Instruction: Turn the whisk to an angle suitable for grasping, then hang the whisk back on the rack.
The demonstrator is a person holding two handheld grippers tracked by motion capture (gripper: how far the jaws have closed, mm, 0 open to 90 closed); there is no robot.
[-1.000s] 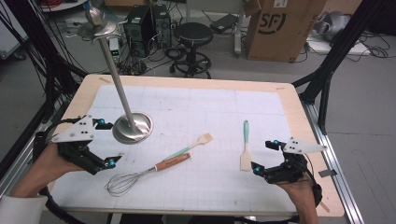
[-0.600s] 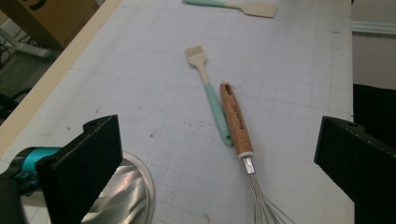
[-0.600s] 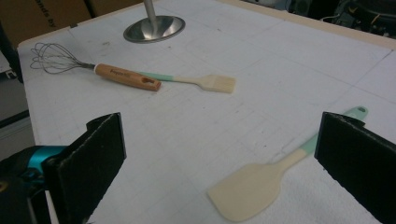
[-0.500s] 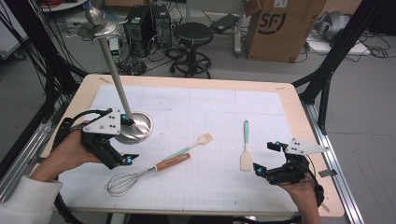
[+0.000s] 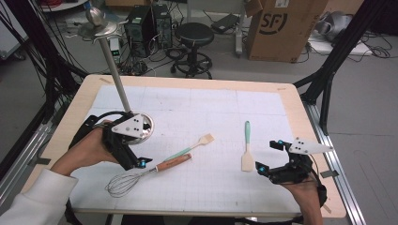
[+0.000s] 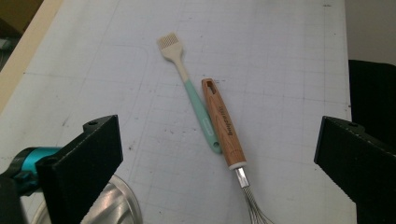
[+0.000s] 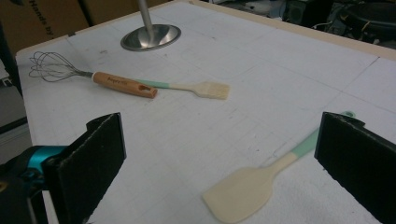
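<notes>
A wooden-edged table (image 5: 300, 122) is covered by a white grid mat (image 5: 211, 112); on it are laid a whisk (image 5: 136, 176), a brush (image 5: 192, 147), a spatula (image 5: 247, 147) and a stand base (image 5: 145, 129).

Lab — cable tangles (image 5: 51, 70), computer tower (image 5: 141, 23), cardboard box (image 5: 281, 28).

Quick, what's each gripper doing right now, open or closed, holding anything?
Left gripper: open, holding nothing, above the whisk.
Right gripper: open, holding nothing, beside the spatula.
</notes>
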